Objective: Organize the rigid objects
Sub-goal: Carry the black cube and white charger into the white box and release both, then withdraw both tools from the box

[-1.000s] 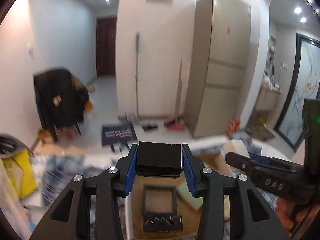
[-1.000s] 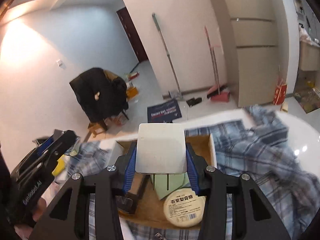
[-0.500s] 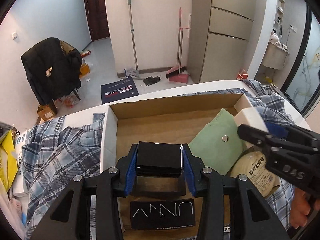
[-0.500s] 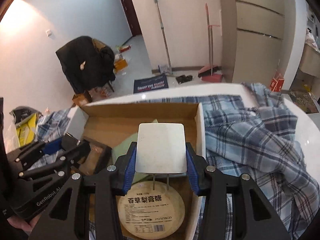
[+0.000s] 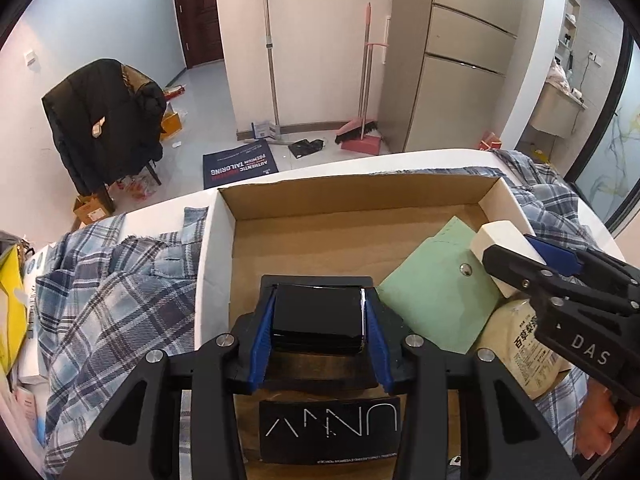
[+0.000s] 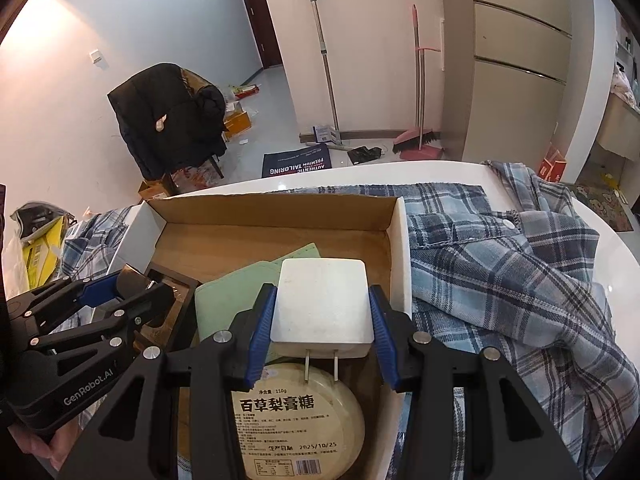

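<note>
My left gripper (image 5: pixel 318 316) is shut on a small glossy black box (image 5: pixel 316 314), held low over an open black case (image 5: pixel 320 364) lying in the cardboard box (image 5: pixel 360 188). My right gripper (image 6: pixel 322 312) is shut on a white plug adapter (image 6: pixel 322 304), its two prongs pointing back toward me. It hovers over a round beige tin (image 6: pixel 296 420) and a green pouch (image 6: pixel 228 304) inside the same cardboard box (image 6: pixel 276 208). In the left wrist view the right gripper (image 5: pixel 516 256) and adapter (image 5: pixel 500 240) show at the right, above the pouch (image 5: pixel 436 292).
A blue plaid shirt (image 6: pixel 500 272) lies crumpled on the white table around the box, also showing as plaid cloth (image 5: pixel 116 280) to its left. A yellow bag (image 5: pixel 10 304) sits at the far left. Beyond the table stand a chair with a black jacket (image 5: pixel 104 116), brooms and a fridge.
Both grippers sank and tipped downward toward the cardboard box, each still holding its object; the view swung from the room onto the box. In the last half second they barely moved.
</note>
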`<state>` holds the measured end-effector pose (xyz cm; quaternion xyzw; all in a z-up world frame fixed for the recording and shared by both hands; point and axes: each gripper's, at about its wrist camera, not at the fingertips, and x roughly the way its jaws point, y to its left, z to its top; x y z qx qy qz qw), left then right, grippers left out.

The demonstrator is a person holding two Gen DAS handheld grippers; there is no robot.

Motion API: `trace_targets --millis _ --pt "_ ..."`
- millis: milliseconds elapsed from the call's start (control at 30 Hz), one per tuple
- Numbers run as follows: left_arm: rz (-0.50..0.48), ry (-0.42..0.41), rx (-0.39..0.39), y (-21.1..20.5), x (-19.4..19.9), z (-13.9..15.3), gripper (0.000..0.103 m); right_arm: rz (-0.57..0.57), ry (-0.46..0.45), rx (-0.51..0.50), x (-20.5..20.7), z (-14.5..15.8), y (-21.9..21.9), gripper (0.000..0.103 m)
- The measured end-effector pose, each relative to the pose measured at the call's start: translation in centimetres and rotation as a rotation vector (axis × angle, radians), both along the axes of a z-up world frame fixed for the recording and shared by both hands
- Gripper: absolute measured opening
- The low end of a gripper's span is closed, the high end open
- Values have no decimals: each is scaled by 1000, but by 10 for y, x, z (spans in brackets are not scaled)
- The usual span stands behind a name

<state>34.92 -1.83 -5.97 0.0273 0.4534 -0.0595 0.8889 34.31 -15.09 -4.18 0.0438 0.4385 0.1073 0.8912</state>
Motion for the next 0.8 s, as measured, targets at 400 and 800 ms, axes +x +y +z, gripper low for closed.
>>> trace_targets --millis 400,800 --pt "25 -197 -41 4 -26 54 63 -11 -101 60 -15 40 -8 62" --pt "124 -664 -135 14 -139 181 94 -56 -387 118 -97 158 -33 62"
